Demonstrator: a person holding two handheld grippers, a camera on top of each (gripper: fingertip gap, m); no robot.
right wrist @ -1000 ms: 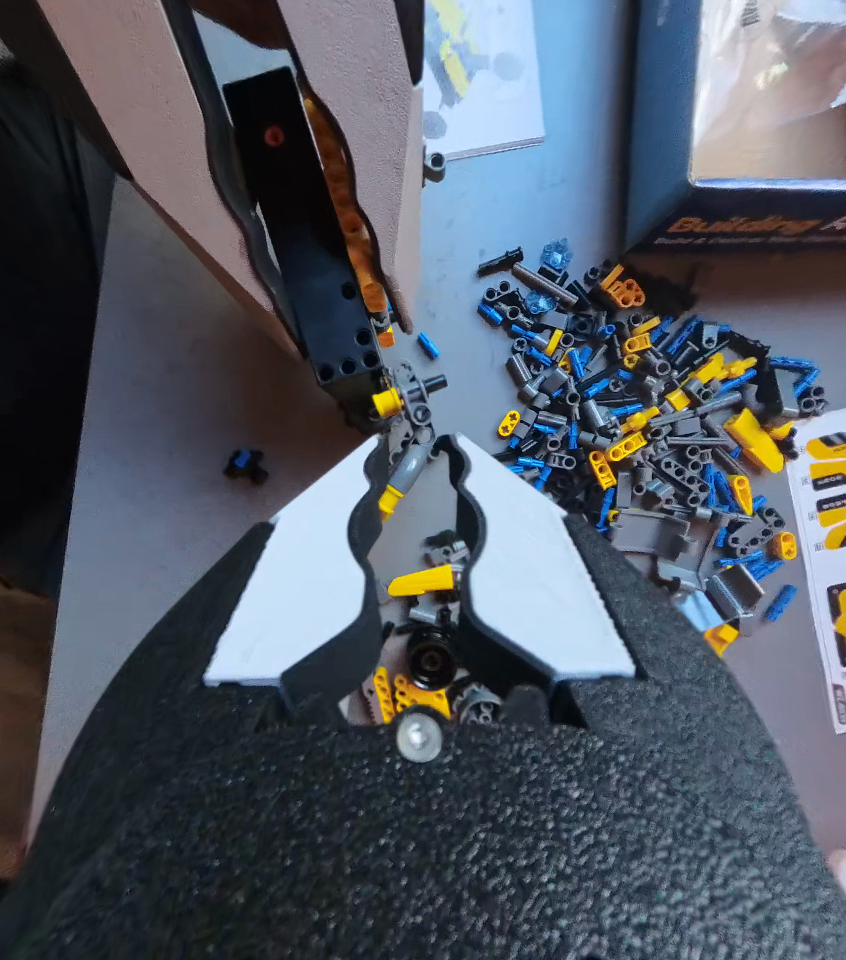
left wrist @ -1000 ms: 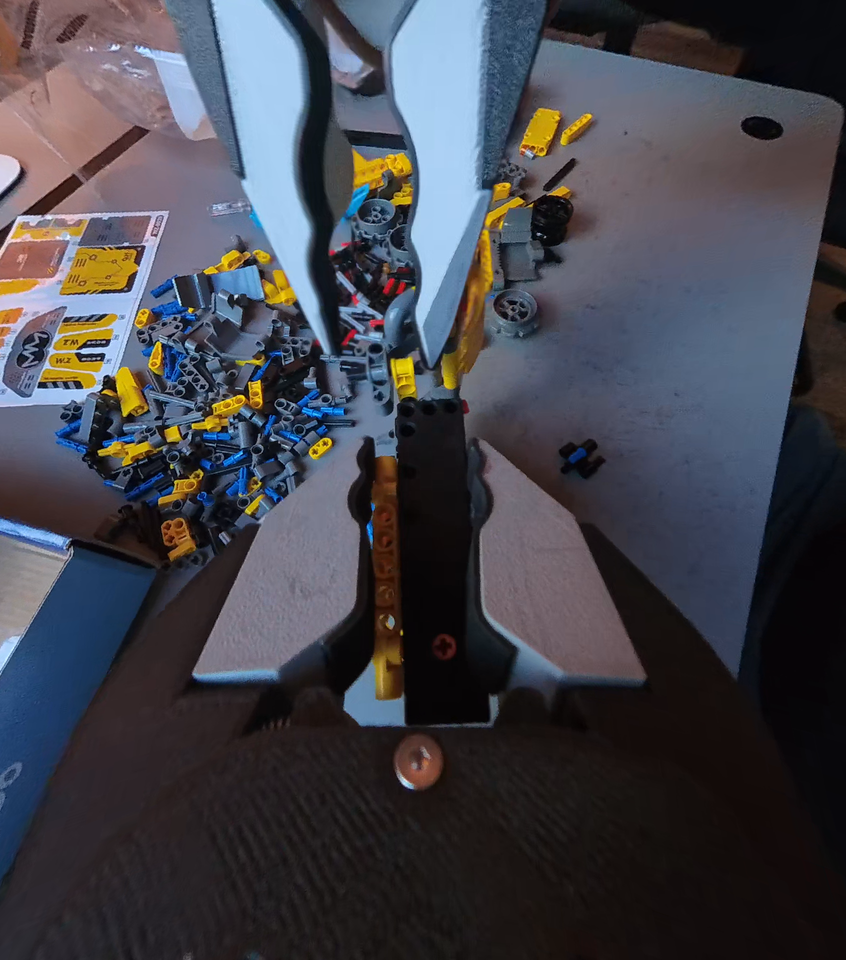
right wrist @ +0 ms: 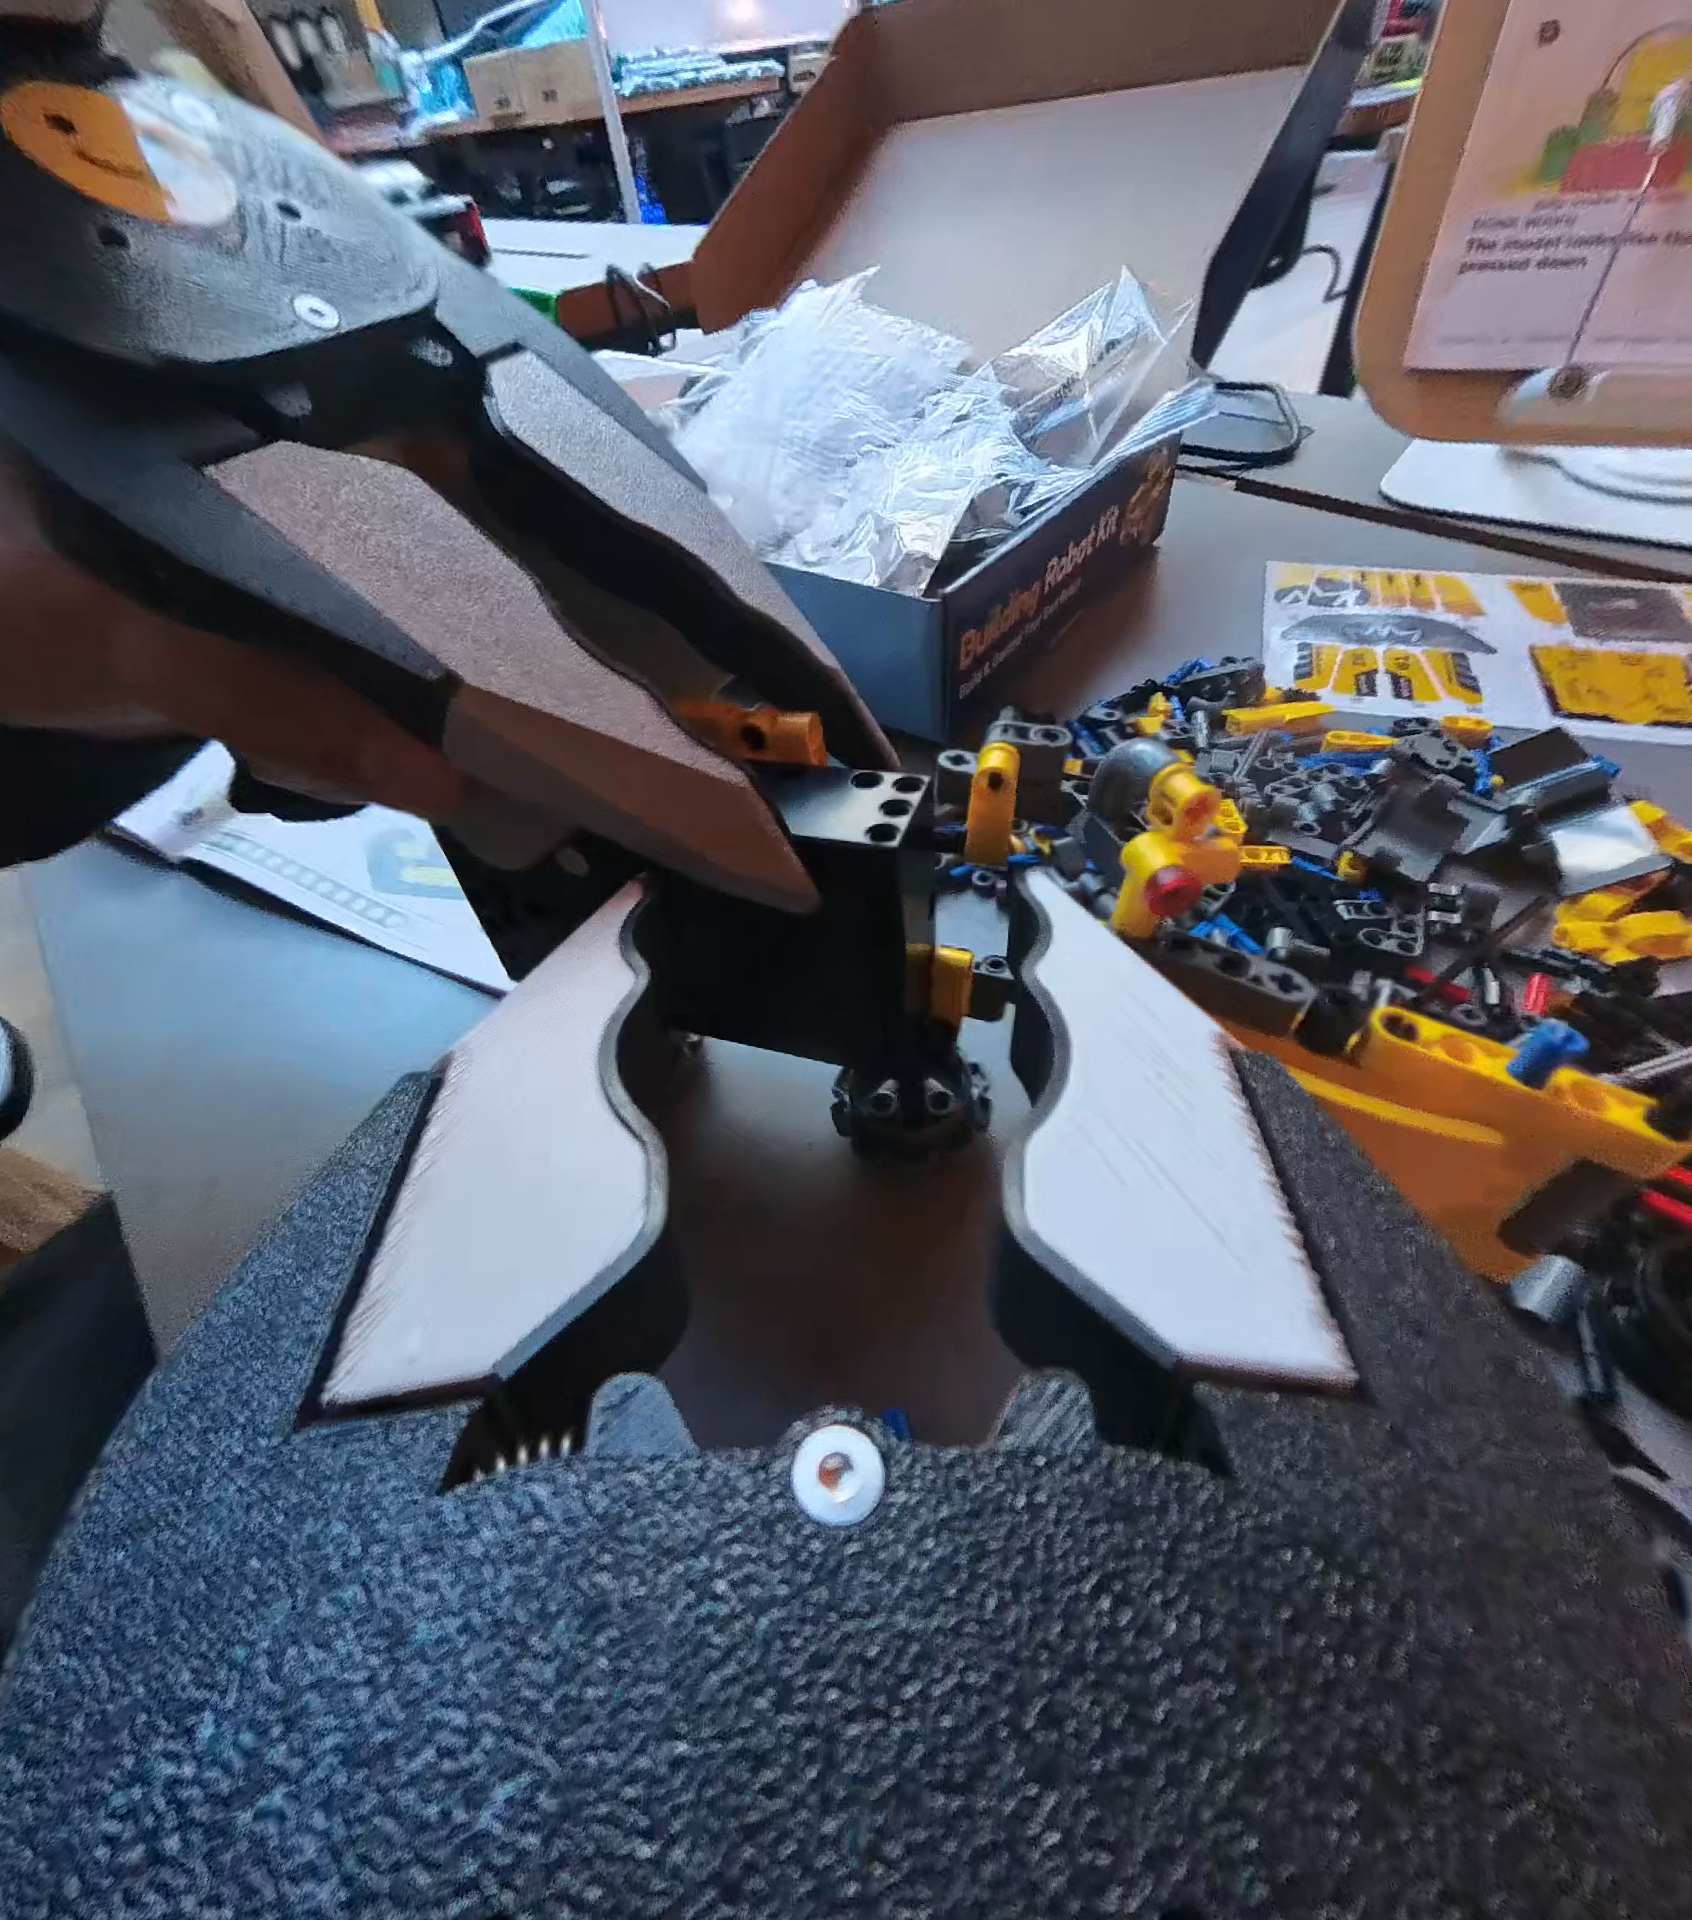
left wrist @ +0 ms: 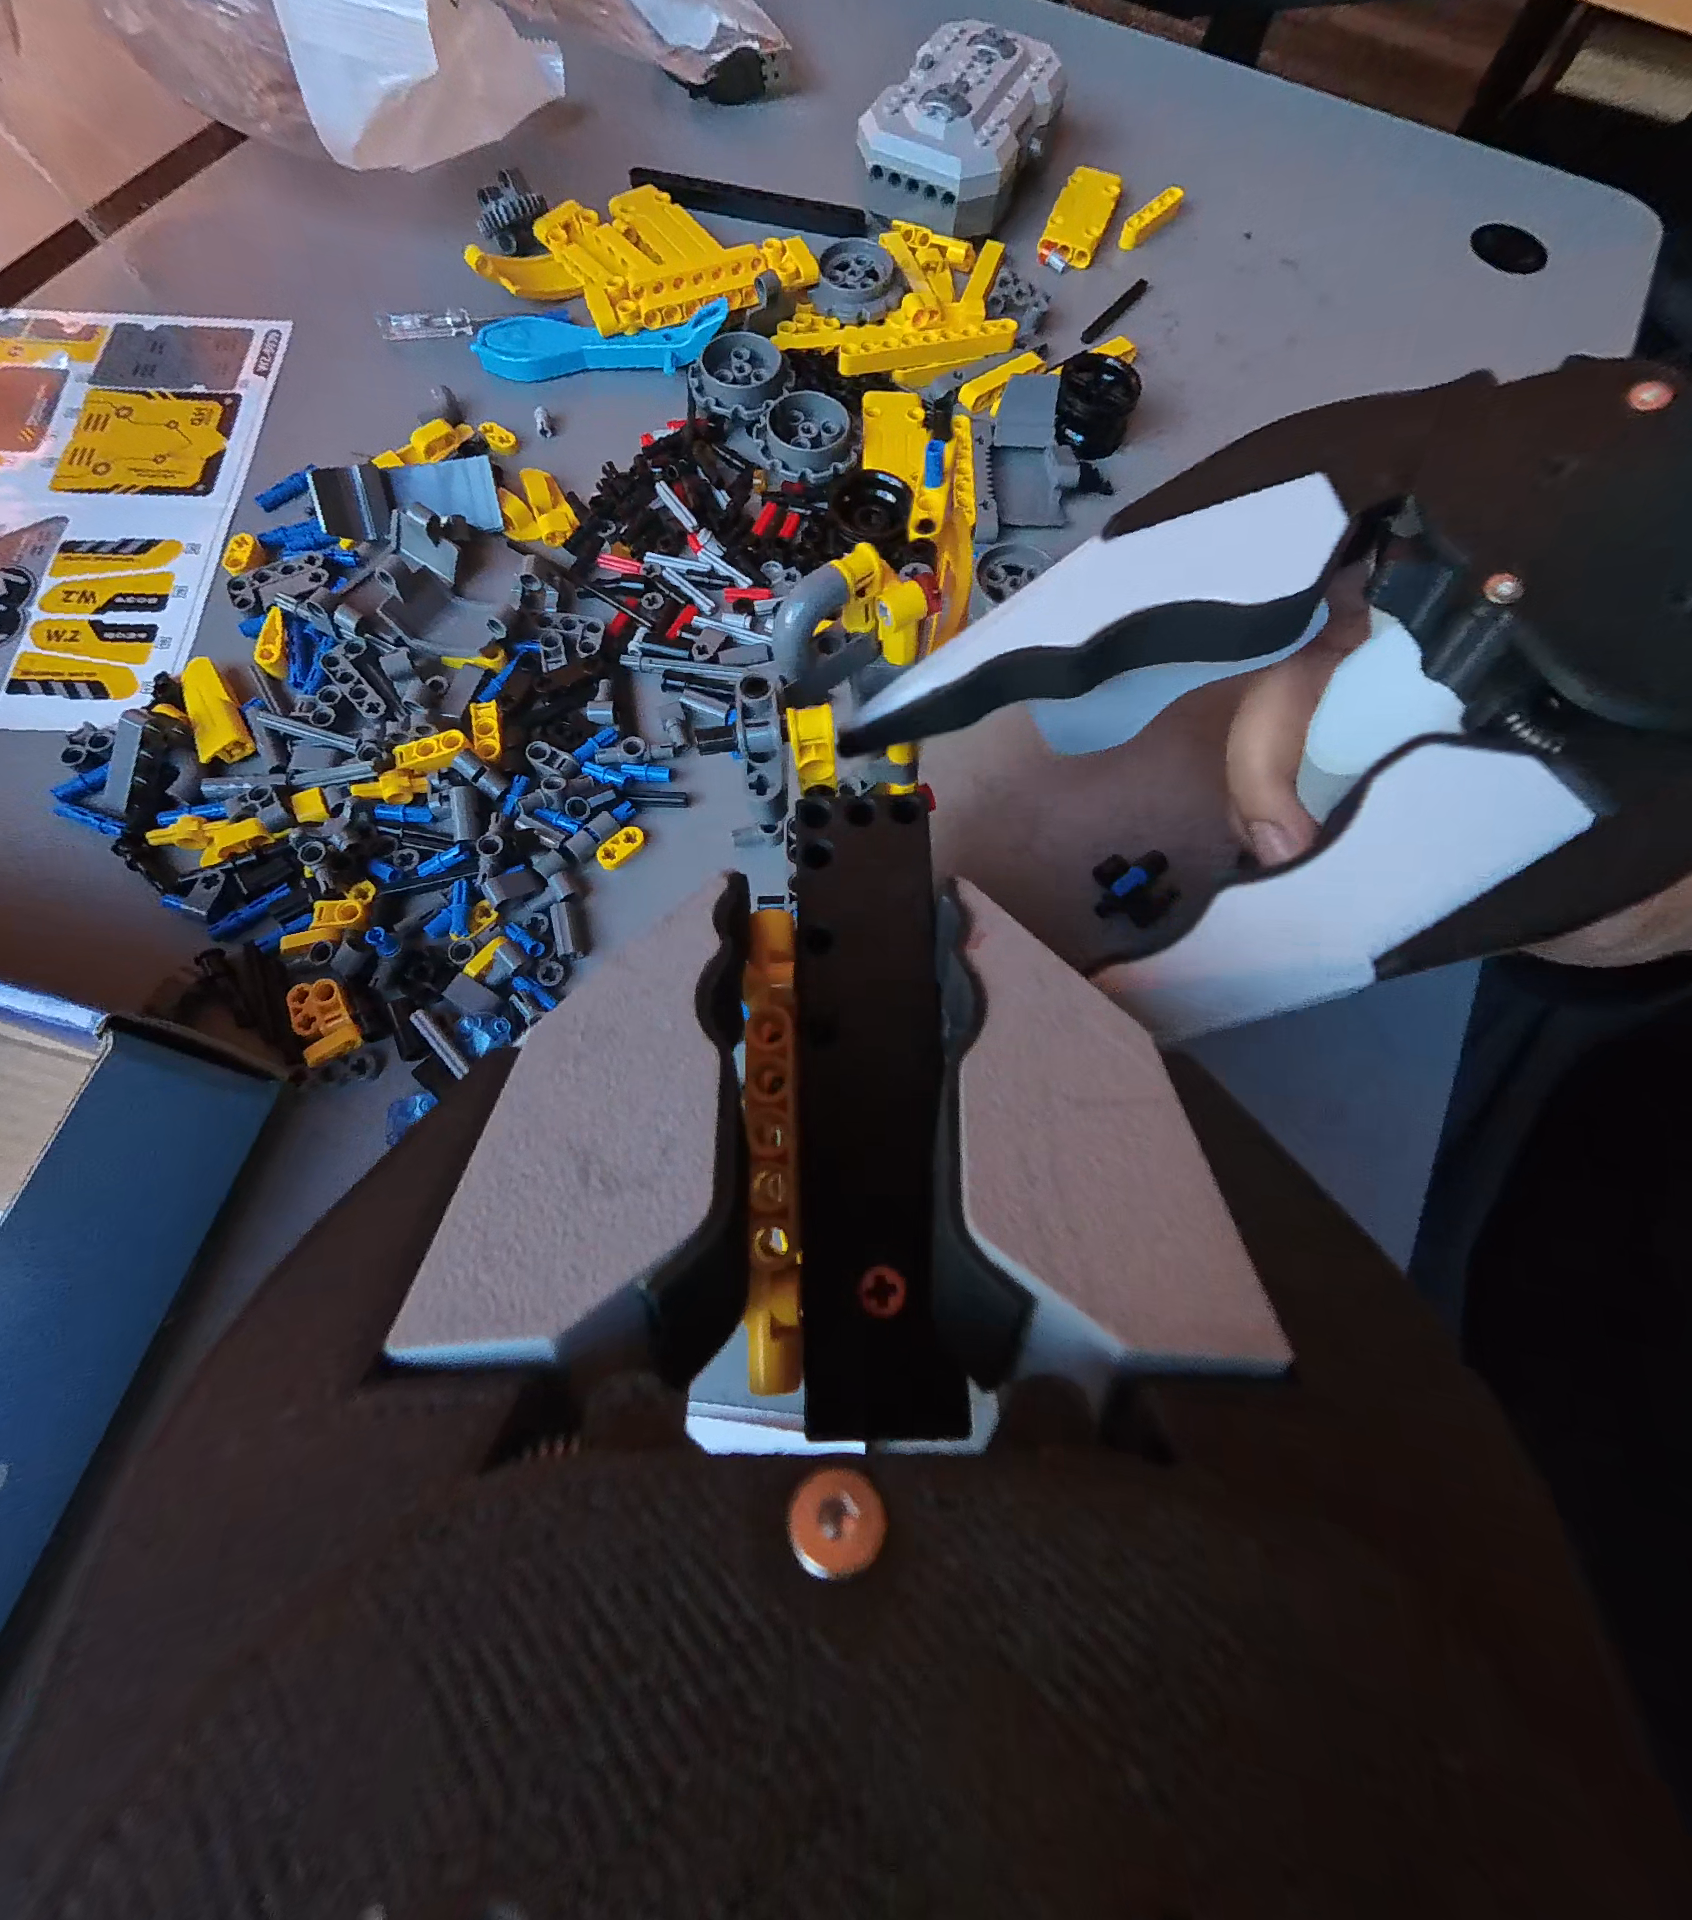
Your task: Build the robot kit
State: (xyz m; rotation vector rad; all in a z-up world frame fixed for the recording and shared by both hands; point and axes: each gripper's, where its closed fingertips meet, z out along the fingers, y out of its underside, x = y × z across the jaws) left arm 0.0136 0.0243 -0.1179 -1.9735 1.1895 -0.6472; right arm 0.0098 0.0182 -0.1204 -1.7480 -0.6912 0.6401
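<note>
My left gripper (left wrist: 842, 904) is shut on a long black block (left wrist: 863, 1091) with a yellow holed beam (left wrist: 769, 1122) alongside it. The block's end sticks out past the fingertips and carries a small yellow connector (left wrist: 811, 738). My right gripper (left wrist: 977, 852) comes in from the right, open, one finger above the block's end and one below. In the right wrist view my right gripper (right wrist: 831, 904) is open with the black block (right wrist: 780, 966) between its fingertips, a yellow connector (right wrist: 941, 982) on the block's side. The left gripper (right wrist: 842, 810) reaches in from the upper left.
A pile of loose yellow, blue, grey and black pieces (left wrist: 468, 727) covers the grey table (left wrist: 1341, 312). A sticker sheet (left wrist: 73, 499) lies far left, a blue box (left wrist: 42, 1247) near left, a grey unit (left wrist: 956, 125) at the back. A small black-blue piece (left wrist: 1133, 888) lies alone. The tips of both grippers are at nearly the same place. The grey unit (left wrist: 956, 125) is about equally far from each gripper, around 35 centimeters.
My right gripper has swung from opposite the left gripper round to its right side and opened wider about the block's end. The left gripper still holds the black block.
</note>
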